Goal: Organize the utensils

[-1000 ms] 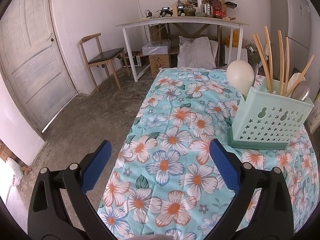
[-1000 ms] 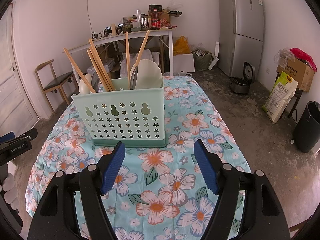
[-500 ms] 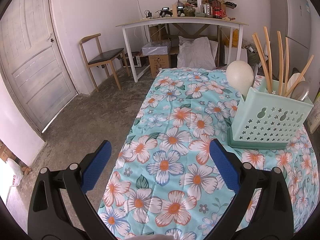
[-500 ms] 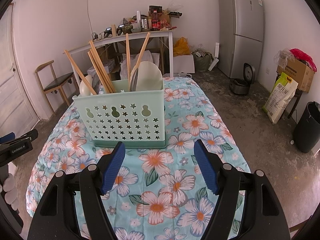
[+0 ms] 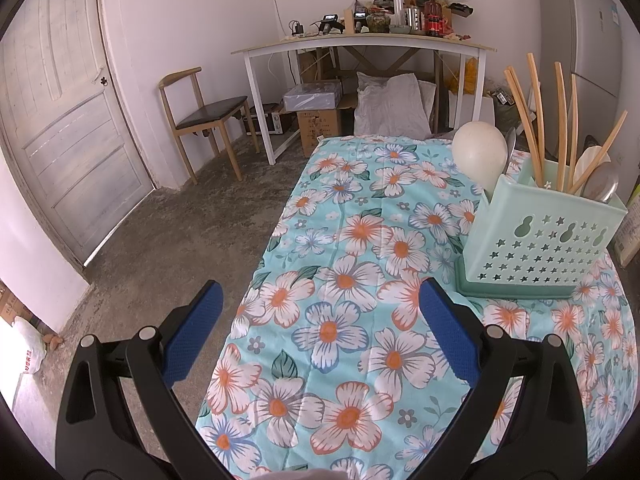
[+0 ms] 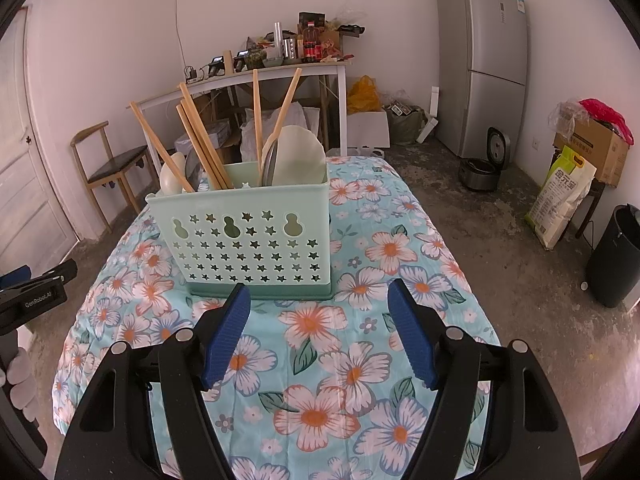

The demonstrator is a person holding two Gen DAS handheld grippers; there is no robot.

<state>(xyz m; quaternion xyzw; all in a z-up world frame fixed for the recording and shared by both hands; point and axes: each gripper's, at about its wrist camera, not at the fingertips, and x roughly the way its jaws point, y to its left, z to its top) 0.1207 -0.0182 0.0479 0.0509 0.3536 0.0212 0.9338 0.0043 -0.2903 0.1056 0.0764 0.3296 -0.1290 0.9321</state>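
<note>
Nothing shifts since earlier frames in left view: we hold left gripper point(image 5: 318, 316) spread wide, empty, above floral cloth point(image 5: 344, 280). Mint plastic caddy point(image 5: 544, 236), star-punched wall, sits beyond its right finger; utensils already stand inside.

Right view: caddy sits marginally lower than before. Right gripper point(image 6: 319, 320) released, empty, just short of caddy base. Smooth wooden chopsticks point(image 6: 200, 140) lean; pale rounded ladle point(image 6: 298, 158) upright. We judge sorting done.

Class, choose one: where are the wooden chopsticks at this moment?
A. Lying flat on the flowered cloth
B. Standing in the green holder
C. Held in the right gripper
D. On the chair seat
B: the wooden chopsticks stand leaning in the green holder, which sits on the flowered cloth.
</note>
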